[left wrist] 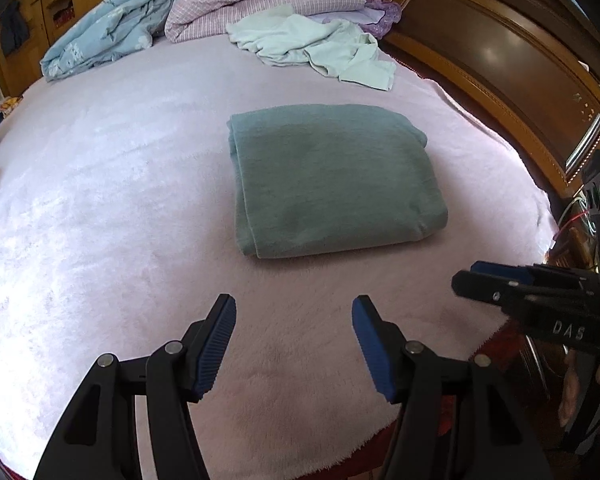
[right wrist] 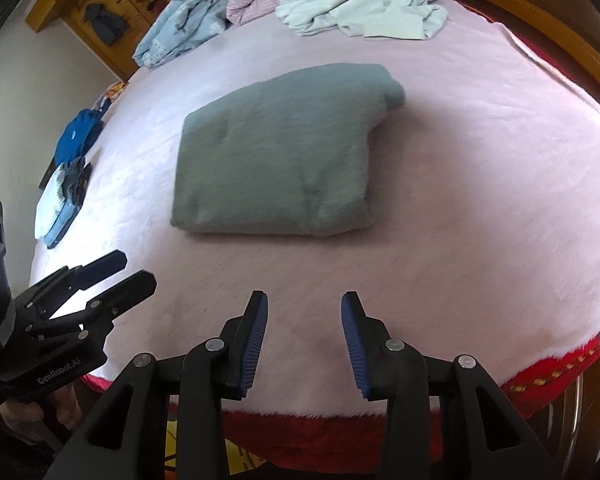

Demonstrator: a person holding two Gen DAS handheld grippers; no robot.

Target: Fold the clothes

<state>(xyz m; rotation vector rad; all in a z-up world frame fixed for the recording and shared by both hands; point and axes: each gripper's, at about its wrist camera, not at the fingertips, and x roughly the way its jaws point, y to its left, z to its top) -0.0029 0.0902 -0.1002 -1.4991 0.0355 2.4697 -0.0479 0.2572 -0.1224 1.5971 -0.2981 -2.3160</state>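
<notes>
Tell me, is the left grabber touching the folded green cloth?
Apart. In the left wrist view, bare pink blanket shows between the open left gripper and the folded green cloth.

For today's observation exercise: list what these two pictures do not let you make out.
- Green folded cloth: layers beneath hidden by its top, both views.
- Pale clothes pile: number of items unclear, crumpled.
- Small stack at the bed edge: too small, right view.
- Left tool and right tool: handles cut off by the frame.

blue garment [right wrist: 77, 136] cut at bed edge, white clothes pile [right wrist: 364, 4] cropped above
</notes>
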